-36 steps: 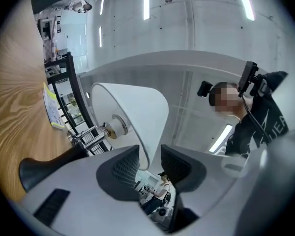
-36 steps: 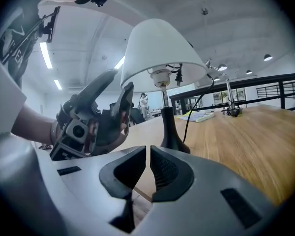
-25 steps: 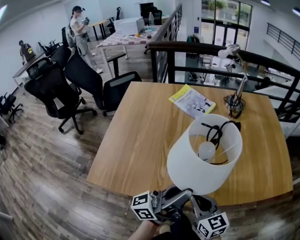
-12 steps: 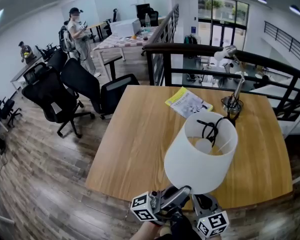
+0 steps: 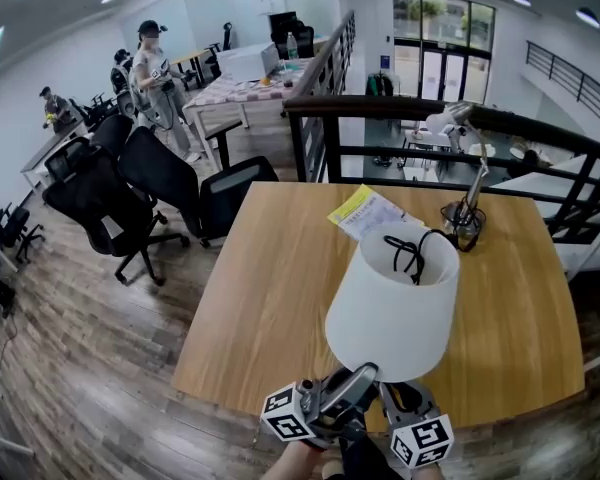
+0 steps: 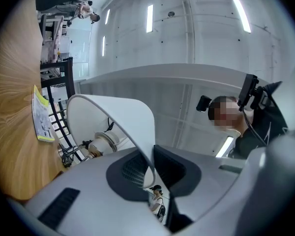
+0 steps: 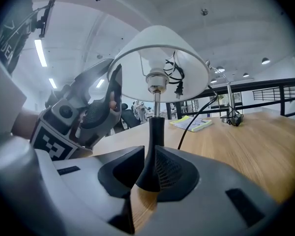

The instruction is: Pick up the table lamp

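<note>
Two grips on the table lamp (image 5: 392,303), upright just ahead of both grippers: right gripper (image 7: 150,176) clamped tight on its black stem, left gripper (image 6: 151,167) jaws just closing on the thin shade (image 6: 113,117) rim between them. Keep that pinch light, lift level. Table (image 5: 270,308) edge lies below; booklet (image 5: 365,211) and desk lamp (image 5: 466,218) well beyond.

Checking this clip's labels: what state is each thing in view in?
Table lamp: unlit, held tilted, apparently clear of the table.
Cord: loose, bundled in the top of the shade.
Left gripper: shut on the shade rim, jaws just closed further.
Right gripper: shut on the stem.
Booklet: closed, lying flat.
Desk lamp: standing upright.
</note>
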